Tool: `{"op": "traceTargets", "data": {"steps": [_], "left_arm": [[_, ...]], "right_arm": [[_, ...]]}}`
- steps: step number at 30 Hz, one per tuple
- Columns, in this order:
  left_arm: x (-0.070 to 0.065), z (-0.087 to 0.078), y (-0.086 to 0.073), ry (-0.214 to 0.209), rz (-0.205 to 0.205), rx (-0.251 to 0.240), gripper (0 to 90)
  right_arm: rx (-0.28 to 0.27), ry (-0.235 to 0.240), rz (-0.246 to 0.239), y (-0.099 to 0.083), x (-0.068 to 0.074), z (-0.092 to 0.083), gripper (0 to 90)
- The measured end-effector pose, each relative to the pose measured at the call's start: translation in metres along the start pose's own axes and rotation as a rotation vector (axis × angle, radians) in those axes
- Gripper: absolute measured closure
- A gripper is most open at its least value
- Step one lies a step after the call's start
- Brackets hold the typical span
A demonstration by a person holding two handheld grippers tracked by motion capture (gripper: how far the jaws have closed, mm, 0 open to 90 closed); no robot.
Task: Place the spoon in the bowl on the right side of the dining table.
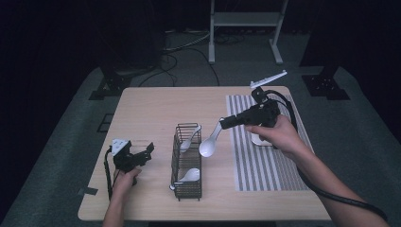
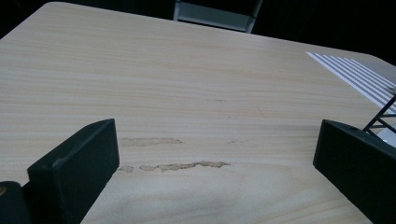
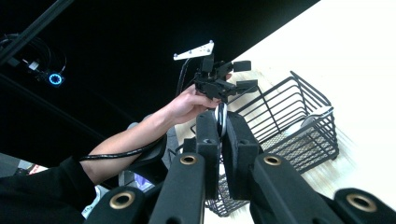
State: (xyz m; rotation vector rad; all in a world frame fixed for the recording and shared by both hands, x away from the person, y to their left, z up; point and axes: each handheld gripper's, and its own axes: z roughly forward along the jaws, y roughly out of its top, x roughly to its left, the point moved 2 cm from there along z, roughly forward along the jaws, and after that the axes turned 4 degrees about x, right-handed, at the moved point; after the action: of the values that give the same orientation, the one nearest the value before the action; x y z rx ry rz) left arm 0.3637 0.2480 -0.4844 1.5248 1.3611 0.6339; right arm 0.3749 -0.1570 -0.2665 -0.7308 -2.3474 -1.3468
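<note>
My right gripper (image 1: 223,123) is shut on the handle of a white spoon (image 1: 208,145). The spoon hangs bowl-down above the table, between the black wire basket (image 1: 176,156) and the striped mat (image 1: 265,165). In the right gripper view the spoon's handle (image 3: 221,119) shows as a thin strip pinched between the two black jaws of the right gripper (image 3: 220,135). Two white spoons lie in the basket, one at its far end (image 1: 190,138) and one at its near end (image 1: 189,176). My left gripper (image 1: 146,152) rests low on the table left of the basket, open with nothing between its jaws (image 2: 215,158).
The light wooden table (image 2: 187,84) carries the striped mat (image 2: 359,74) on its right side. A white item (image 1: 262,140) lies on the mat, partly under my right hand. A corner of the basket (image 2: 383,114) stands just beyond the left gripper's right-hand jaw. A metal frame (image 1: 246,21) stands behind the table.
</note>
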Motion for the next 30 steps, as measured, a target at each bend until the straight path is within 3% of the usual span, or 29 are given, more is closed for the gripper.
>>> {"op": "traceTargets", "data": {"steps": [30], "left_arm": [[0.000, 0.000, 0.000, 0.003, -0.006, -0.001, 0.0]], "right_arm": [[-0.025, -0.052, 0.055, -0.015, -0.020, -0.023, 85.3]]}}
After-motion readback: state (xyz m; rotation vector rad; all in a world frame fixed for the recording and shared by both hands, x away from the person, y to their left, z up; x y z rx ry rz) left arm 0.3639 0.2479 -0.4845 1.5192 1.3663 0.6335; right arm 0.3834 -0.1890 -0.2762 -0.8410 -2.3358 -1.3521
